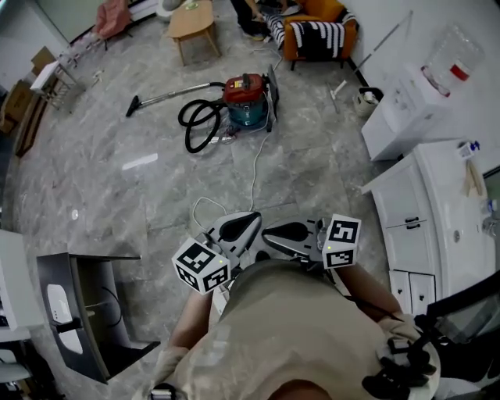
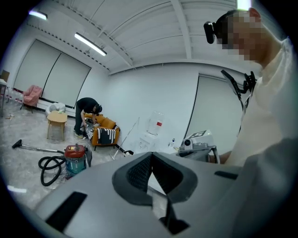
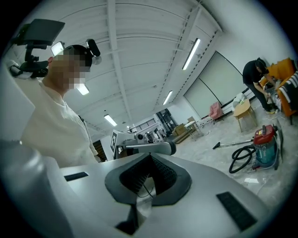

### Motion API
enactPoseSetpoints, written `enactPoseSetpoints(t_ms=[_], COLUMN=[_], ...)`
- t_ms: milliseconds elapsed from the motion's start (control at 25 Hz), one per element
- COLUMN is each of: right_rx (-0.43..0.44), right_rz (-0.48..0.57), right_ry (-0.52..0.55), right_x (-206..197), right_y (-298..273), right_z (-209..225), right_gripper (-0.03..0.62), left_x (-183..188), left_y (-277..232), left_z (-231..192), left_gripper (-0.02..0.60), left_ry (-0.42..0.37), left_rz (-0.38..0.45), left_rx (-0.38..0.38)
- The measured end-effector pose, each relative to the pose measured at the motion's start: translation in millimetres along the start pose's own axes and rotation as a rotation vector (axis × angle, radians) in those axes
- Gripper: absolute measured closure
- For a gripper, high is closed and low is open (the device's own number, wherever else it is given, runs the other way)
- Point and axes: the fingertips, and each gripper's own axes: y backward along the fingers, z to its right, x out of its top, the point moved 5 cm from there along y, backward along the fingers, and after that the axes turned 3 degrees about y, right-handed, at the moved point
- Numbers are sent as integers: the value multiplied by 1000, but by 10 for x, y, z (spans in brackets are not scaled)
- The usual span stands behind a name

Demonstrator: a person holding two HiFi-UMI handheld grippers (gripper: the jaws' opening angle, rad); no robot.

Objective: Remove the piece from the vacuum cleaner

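Observation:
The red and teal vacuum cleaner [image 1: 246, 98] stands on the marble floor well ahead of me. Its black hose [image 1: 199, 121] is coiled to its left, and its wand [image 1: 168, 95] runs left to a floor nozzle [image 1: 133, 106]. The machine also shows in the left gripper view as the vacuum cleaner [image 2: 75, 158] and in the right gripper view as the vacuum cleaner [image 3: 265, 146]. Both grippers are held close to my body, far from it. My left gripper [image 1: 251, 219] [image 2: 151, 154] is shut and empty. My right gripper [image 1: 269, 232] [image 3: 150, 156] is shut and empty too, pointing across at the left one.
A white cable [image 1: 254, 168] trails from the vacuum toward my feet. White cabinets [image 1: 414, 211] and a water dispenser [image 1: 426, 94] line the right. A dark stand [image 1: 86, 312] is at my left. A wooden table [image 1: 191, 23] and an orange chair [image 1: 316, 31], with a person bent over it, are at the far end.

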Motion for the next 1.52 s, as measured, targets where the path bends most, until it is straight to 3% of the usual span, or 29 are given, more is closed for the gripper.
enactPoseSetpoints(t_ms=[200,480,800,1000,1280,1520], right_rx=[-36,-129,-123,-124,-126,-91], right_rz=[-11,4,-54,-17,104,114], right_ry=[-3,-111,-134,-190,-321,-302], right_x=[42,76,166,280,580,855], right_y=[-304,-449,-543,-398,153,590], right_z=[118,446,840,1249,2007,2528], right_gripper=[592,592,592,592,592,592], left_x=[39,16,67,189,548,786], left_y=[193,339,259,-66,-893,-1573], left_z=[-368,-665,-1000,-1216,-1376,-1482], left_gripper=[578,578,578,578,579,578], left_ry=[19,69,98,98,67,31], left_rz=[19,34,24,-28,-90,-136], left_rx=[49,84,160,200,222,284])
